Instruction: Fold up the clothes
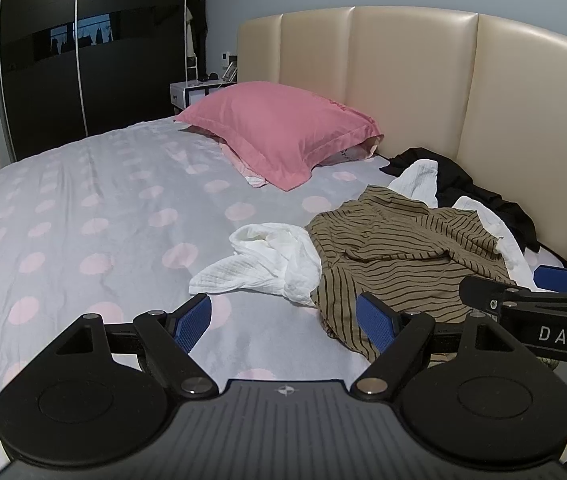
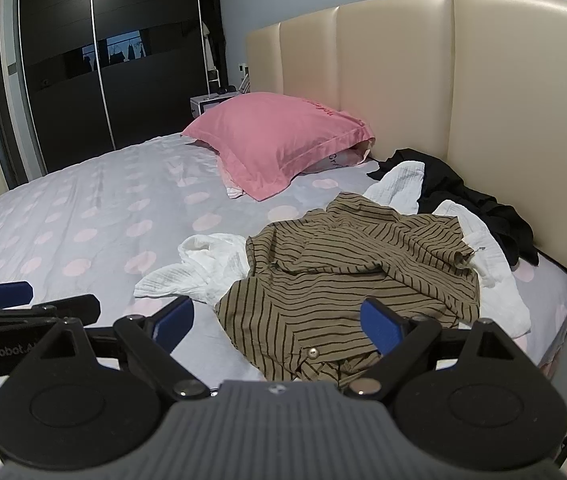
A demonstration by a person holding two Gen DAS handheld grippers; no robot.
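Clothes lay heaped at the frame's right: a striped shirt (image 2: 347,264) atop a white garment (image 2: 203,268). Both the left gripper (image 1: 283,320) and right gripper (image 2: 277,322) hovered with jaws spread and empty, probably readying to take the shirt first.

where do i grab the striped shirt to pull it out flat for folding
Probably the near hem of the striped shirt, by the metal button. That edge lies free on the bed sheet, facing the open right gripper; the far side overlaps the white garment.
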